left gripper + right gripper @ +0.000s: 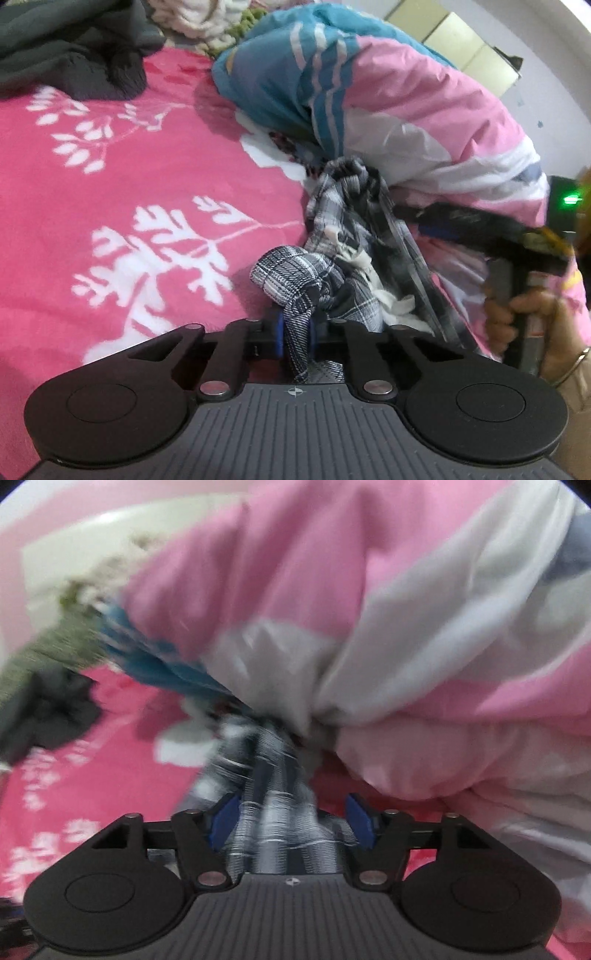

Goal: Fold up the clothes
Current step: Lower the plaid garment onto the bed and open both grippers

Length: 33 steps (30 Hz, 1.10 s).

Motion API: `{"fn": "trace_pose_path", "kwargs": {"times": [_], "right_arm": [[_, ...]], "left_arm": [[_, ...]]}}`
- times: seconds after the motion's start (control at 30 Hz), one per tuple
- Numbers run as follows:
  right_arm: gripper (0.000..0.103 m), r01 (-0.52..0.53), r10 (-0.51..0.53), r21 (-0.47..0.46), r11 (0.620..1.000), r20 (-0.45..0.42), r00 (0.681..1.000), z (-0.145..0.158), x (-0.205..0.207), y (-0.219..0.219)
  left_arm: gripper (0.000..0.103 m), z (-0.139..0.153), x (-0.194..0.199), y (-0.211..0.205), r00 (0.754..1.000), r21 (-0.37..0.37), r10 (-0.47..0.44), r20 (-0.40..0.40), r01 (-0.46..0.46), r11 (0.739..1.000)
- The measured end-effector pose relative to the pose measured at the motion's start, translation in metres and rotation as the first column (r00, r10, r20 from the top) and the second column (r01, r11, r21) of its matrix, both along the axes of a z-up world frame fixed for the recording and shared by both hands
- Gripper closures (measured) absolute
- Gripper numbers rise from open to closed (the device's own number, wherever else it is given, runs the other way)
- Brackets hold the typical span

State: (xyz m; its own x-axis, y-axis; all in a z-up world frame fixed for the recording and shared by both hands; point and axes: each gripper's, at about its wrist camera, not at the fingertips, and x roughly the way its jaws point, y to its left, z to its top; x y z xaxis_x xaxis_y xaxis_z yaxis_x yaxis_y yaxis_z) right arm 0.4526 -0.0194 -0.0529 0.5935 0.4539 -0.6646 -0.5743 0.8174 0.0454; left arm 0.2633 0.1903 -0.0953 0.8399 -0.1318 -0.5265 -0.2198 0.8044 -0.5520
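Note:
A crumpled black-and-white plaid garment (347,229) lies on the pink bed sheet (110,192), tucked against a bulky quilt. My left gripper (295,336) is shut on a bunched end of it, with cloth pinched between the blue pads. In the right wrist view, which is motion-blurred, the plaid garment (273,782) runs between the spread fingers of my right gripper (291,823), whose blue pads (223,821) stand wide apart. A hand (532,314) holds the right gripper at the right of the left wrist view; its fingertips are hidden against the cloth.
A puffy pink, white and blue quilt (424,110) (369,609) is heaped over the far right of the bed. A dark grey garment (74,55) lies at the far left. Cream knitwear (192,14) sits behind it. A box with a green light (570,201) is at the right.

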Motion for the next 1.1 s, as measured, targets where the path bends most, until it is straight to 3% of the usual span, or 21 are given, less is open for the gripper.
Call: {"fn": "trace_pose_path", "kwargs": {"times": [0.03,0.07,0.17,0.27,0.43,0.53,0.6,0.73,0.77,0.87,0.93,0.97,1.07,1.1], "right_arm": [[0.088,0.026,-0.026,-0.023,0.999,-0.013,1.0,-0.007,0.012,0.008],[0.1,0.043,-0.044,-0.027,0.999,-0.042,0.998,-0.012,0.017,0.007],[0.099,0.038,-0.038,-0.01,0.999,-0.005,0.999,-0.006,0.006,0.004],[0.099,0.008,-0.01,0.032,0.999,0.062,0.998,0.018,-0.011,0.007],[0.1,-0.036,0.018,0.133,0.991,0.132,0.991,0.055,-0.013,0.039],[0.1,-0.055,0.021,0.197,0.979,0.168,0.986,0.064,-0.007,0.06],[0.1,-0.051,0.014,0.223,0.974,0.165,0.986,0.061,0.0,0.065],[0.098,0.001,-0.004,0.094,0.996,0.032,0.999,0.009,0.03,0.087],[0.098,0.011,-0.011,0.061,0.998,-0.002,1.0,-0.004,0.038,0.093],[0.092,0.027,-0.027,0.004,1.0,0.009,1.0,-0.005,0.036,0.087],[0.066,0.038,-0.038,-0.033,0.999,0.017,0.999,-0.005,0.035,0.083],[0.06,0.044,-0.043,-0.052,0.998,0.022,0.999,-0.005,0.034,0.081],[0.056,0.062,-0.058,-0.08,0.995,0.042,0.997,0.003,0.029,0.068],[0.055,0.068,-0.064,-0.071,0.995,0.053,0.997,0.012,0.025,0.058]], "left_arm": [[0.095,0.003,-0.003,0.001,1.0,0.003,0.025,0.013,-0.025,1.0],[0.096,0.007,-0.007,0.003,0.998,0.003,0.051,0.027,-0.051,0.999],[0.096,0.017,-0.02,0.013,0.991,-0.006,0.118,0.069,-0.118,0.993],[0.096,0.032,-0.036,0.023,0.98,-0.002,0.163,0.117,-0.164,0.987],[0.096,0.058,-0.064,0.044,0.931,0.042,0.277,0.239,-0.295,0.955],[0.096,0.055,-0.071,0.069,0.905,0.041,0.363,0.221,-0.381,0.924],[0.096,0.045,-0.068,0.086,0.906,0.049,0.391,0.163,-0.403,0.914],[0.094,0.019,-0.043,0.094,0.933,0.128,0.359,-0.015,-0.355,0.926],[0.092,0.019,-0.041,0.092,0.932,0.147,0.361,-0.019,-0.355,0.923],[0.088,0.024,-0.039,0.082,0.933,0.221,0.359,0.008,-0.352,0.91],[0.084,0.029,-0.039,0.076,0.932,0.263,0.362,0.029,-0.356,0.896],[0.08,0.031,-0.04,0.076,0.926,0.266,0.376,0.036,-0.371,0.89],[0.062,0.035,-0.044,0.075,0.907,0.274,0.416,0.056,-0.415,0.868],[0.061,0.036,-0.046,0.075,0.901,0.276,0.43,0.063,-0.429,0.86]]}}
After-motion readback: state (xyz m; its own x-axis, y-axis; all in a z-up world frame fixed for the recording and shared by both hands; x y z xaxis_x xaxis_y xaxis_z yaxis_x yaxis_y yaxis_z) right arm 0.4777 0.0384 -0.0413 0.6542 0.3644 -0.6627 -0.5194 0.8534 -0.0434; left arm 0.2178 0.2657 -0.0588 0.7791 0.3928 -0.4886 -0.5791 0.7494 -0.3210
